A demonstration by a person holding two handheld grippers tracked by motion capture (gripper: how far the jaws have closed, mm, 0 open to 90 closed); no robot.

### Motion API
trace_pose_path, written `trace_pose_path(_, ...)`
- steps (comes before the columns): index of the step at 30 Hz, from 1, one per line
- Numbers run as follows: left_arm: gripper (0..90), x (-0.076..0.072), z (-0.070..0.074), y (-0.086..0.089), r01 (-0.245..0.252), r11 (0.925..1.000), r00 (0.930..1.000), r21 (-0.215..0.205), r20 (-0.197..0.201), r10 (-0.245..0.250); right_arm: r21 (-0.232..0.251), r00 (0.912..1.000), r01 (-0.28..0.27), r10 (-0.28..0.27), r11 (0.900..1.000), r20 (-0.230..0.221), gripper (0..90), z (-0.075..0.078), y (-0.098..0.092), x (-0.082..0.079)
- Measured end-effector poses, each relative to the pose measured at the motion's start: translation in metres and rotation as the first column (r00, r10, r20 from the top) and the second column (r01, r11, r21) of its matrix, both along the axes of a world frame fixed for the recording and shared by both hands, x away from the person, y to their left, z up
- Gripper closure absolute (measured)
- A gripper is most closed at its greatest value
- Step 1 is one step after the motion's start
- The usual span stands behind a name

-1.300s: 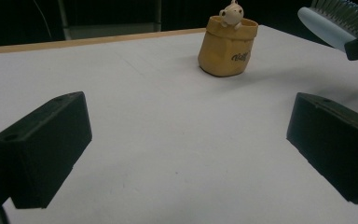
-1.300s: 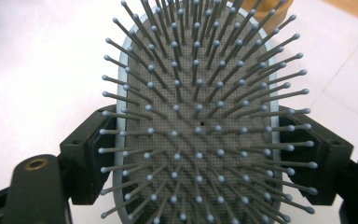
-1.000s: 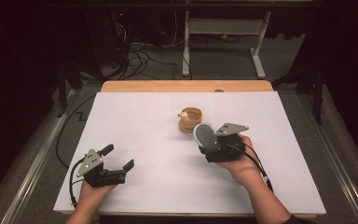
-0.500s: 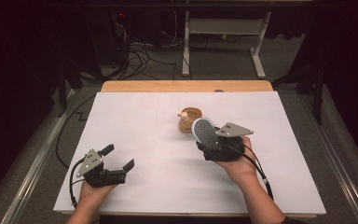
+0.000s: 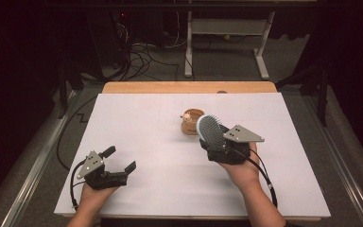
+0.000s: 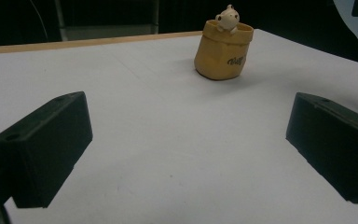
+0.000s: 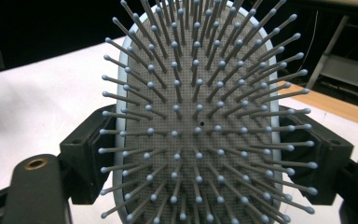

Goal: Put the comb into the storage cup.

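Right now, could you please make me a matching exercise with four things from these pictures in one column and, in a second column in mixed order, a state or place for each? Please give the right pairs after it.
Column one:
1. light blue oval hairbrush with grey bristles
2. left tongs
3. right tongs
4. small tan pot with a little white bear figure at its rim

Column two:
A. open, holding nothing
B. standing on the white table, untouched
C. held up off the table, bristles toward the right camera
D. shut on the brush

Pairs: 1-C, 2-A, 3-D, 4-B
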State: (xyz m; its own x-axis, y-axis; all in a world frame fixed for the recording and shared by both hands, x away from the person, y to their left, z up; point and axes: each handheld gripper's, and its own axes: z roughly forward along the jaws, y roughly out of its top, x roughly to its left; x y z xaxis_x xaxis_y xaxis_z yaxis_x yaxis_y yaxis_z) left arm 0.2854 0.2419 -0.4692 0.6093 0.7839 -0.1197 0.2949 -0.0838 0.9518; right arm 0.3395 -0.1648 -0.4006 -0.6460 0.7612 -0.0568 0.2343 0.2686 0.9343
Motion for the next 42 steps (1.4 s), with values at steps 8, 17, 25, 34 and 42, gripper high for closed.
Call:
trace_pose_path(8, 0.0, -0.001, 0.001, -0.002, 0.005, 0.9999, 1.0, 0.015, 0.003, -0.005, 0.025, 0.9987, -0.007, 0.005, 1.0, 0.05, 20.7, -0.001, 0.002, -0.004)
trace_pose_path(17, 0.0, -0.002, 0.005, -0.003, 0.01, 0.9996, 0.9999, 0.027, 0.003, -0.01, 0.055, 0.9925, 0.004, -0.011, 0.998, 0.122, 20.7, -0.006, -0.005, -0.018)
trace_pose_path(25, 0.0, -0.004, 0.007, -0.007, 0.018, 0.9991, 0.9998, 0.037, 0.008, -0.019, 0.074, 0.9926, 0.022, -0.031, 0.997, 0.117, 20.7, -0.007, -0.017, -0.019)
trace_pose_path(34, 0.0, -0.001, 0.013, -0.015, 0.0, 0.9978, 0.9998, 0.067, 0.022, -0.002, 0.095, 0.9933, 0.034, -0.044, 0.995, 0.106, 20.7, -0.006, -0.021, -0.018)
trace_pose_path(42, 0.0, 0.013, 0.026, -0.033, 0.03, 0.997, 0.9995, 0.071, 0.012, -0.031, 0.105, 0.9925, 0.034, -0.046, 0.994, 0.114, 20.7, -0.005, -0.02, -0.018)
